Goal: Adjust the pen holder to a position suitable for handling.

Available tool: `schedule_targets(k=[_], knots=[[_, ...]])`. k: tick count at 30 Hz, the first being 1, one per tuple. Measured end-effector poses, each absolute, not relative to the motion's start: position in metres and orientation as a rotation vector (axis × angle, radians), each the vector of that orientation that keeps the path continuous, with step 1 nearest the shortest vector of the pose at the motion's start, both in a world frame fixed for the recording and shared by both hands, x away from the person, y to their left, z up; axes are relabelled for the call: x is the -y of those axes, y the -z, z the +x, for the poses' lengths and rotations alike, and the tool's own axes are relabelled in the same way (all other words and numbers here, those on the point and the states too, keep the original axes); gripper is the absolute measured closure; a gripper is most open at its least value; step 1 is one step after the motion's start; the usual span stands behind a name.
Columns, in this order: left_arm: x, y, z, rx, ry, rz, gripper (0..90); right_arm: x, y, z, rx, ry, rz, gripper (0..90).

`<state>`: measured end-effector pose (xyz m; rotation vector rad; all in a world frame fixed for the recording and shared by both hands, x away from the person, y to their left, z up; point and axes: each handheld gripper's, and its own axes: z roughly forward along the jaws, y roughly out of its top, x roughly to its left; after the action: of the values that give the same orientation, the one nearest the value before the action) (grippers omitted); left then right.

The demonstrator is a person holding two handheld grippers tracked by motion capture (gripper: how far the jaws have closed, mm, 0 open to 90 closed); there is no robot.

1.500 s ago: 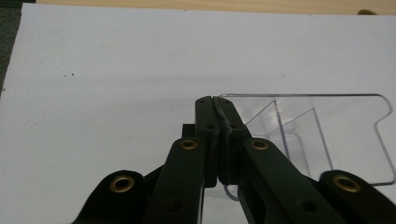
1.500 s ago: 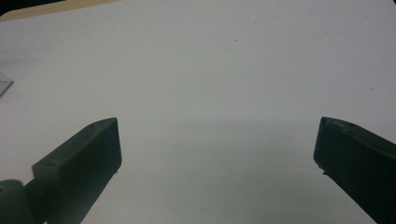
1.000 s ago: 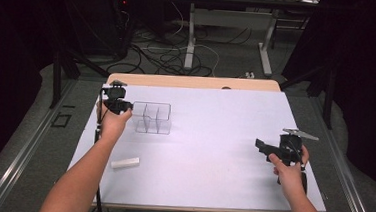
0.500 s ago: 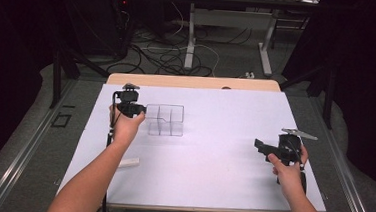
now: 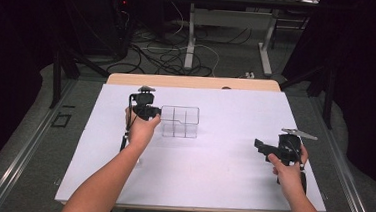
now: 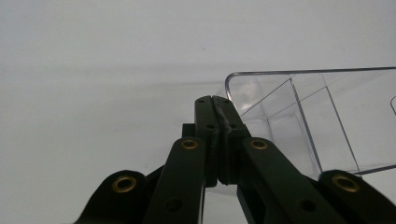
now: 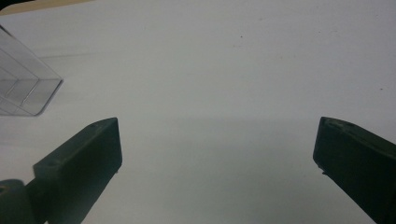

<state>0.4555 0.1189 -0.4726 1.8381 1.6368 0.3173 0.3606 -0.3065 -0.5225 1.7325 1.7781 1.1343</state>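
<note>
A clear plastic box with inner dividers (image 5: 179, 121) stands on the white table sheet (image 5: 221, 173), left of the middle. My left gripper (image 5: 154, 114) is at the box's left wall, and its jaws are pressed together. In the left gripper view the box (image 6: 303, 116) reaches off to the right, and its near wall runs down into the seam of the left gripper (image 6: 215, 100). My right gripper (image 5: 259, 145) rests at the right side of the sheet and points left, well apart from the box. Its jaws stand wide open over bare sheet in the right gripper view (image 7: 217, 154), with a box corner (image 7: 23, 84) at far left.
A wooden table edge (image 5: 192, 81) shows behind the sheet. A small white piece (image 5: 137, 160) peeks out beside the left forearm. Beyond the table are cables and desk legs (image 5: 190, 46) on the floor, with dark rails at both sides.
My left hand has slid to the right across the sheet, and the clear box has travelled right with it. The right hand and its gripper have stayed put.
</note>
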Motion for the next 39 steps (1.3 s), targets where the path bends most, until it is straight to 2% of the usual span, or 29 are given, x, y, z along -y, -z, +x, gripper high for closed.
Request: schedule_targets(k=[11, 16, 32, 39], knots=[[-0.096, 0.474, 0.453, -1.590, -0.268, 1.847, 90.0, 0.306, 0.523, 0.361, -1.783, -1.138, 1.728, 0.7], [-0.089, 0.474, 0.451, -1.575, -0.293, 1.861, 90.0, 0.306, 0.523, 0.361, -1.788, -1.137, 1.721, 0.7], [-0.093, 0.474, 0.449, -1.556, -0.217, 1.871, 89.9, 0.306, 0.524, 0.362, -1.796, -1.131, 1.713, 0.7], [-0.118, 0.469, 0.443, -1.482, -0.152, 1.861, 82.0, 0.307, 0.524, 0.361, -1.789, -1.139, 1.728, 0.7]])
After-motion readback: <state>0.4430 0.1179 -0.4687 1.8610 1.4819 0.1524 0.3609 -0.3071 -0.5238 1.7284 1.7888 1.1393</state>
